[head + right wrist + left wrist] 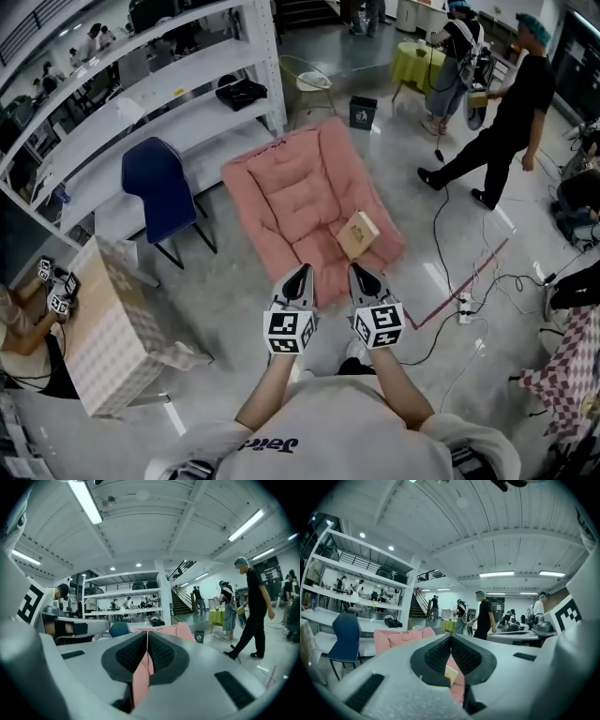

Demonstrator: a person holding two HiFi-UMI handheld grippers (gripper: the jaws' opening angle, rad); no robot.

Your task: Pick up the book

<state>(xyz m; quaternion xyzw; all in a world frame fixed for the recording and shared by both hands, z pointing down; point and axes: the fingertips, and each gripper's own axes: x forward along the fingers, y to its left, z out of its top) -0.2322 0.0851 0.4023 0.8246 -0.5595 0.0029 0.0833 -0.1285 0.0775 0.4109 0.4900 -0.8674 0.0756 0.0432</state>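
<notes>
Holding the left gripper and right gripper side by side, jaws closed and empty, we are aiming both at the book, which is lying on the pink floor chair just beyond the right tips; we are judging this an approach posture, not a grasp.

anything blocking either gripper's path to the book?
Nothing visible. The book lies uncovered on the pink floor chair, just beyond the shut left gripper and right gripper; only its bare seat lies between.
</notes>
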